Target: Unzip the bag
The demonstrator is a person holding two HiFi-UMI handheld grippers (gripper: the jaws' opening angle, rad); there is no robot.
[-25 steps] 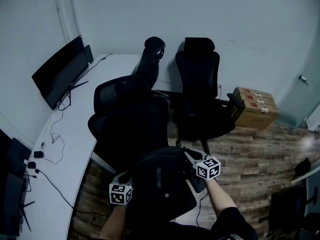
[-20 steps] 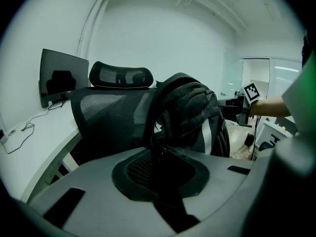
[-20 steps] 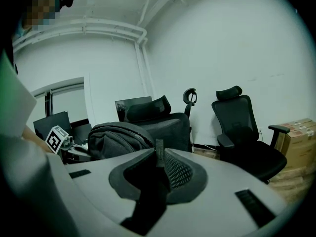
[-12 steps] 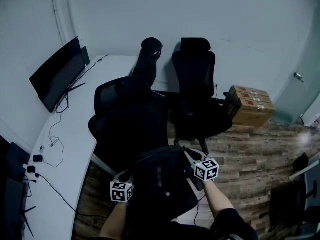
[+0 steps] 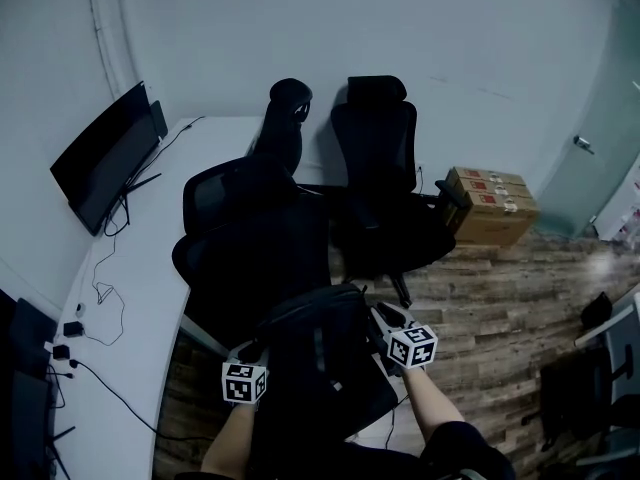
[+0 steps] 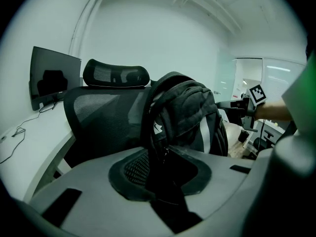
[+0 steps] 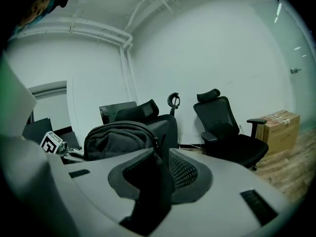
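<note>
Right gripper [image 7: 163, 157] pinches the zip pull [image 7: 159, 143] between its jaws; left gripper [image 6: 165, 154] has jaws just easing apart on the bag [image 6: 187, 107] edge between them — fabric could slip free.

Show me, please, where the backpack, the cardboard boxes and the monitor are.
backpack [image 6: 189, 108], left gripper view, grey upper front panel
cardboard boxes [image 5: 490, 224], head view, brown side face
monitor [image 5: 105, 158], head view, middle of dark screen

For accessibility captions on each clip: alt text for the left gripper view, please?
A dark grey backpack stands against a black mesh office chair, a black part of it between the left gripper's jaws, which have just been opening. A monitor sits at left; the right gripper shows at right.
</note>
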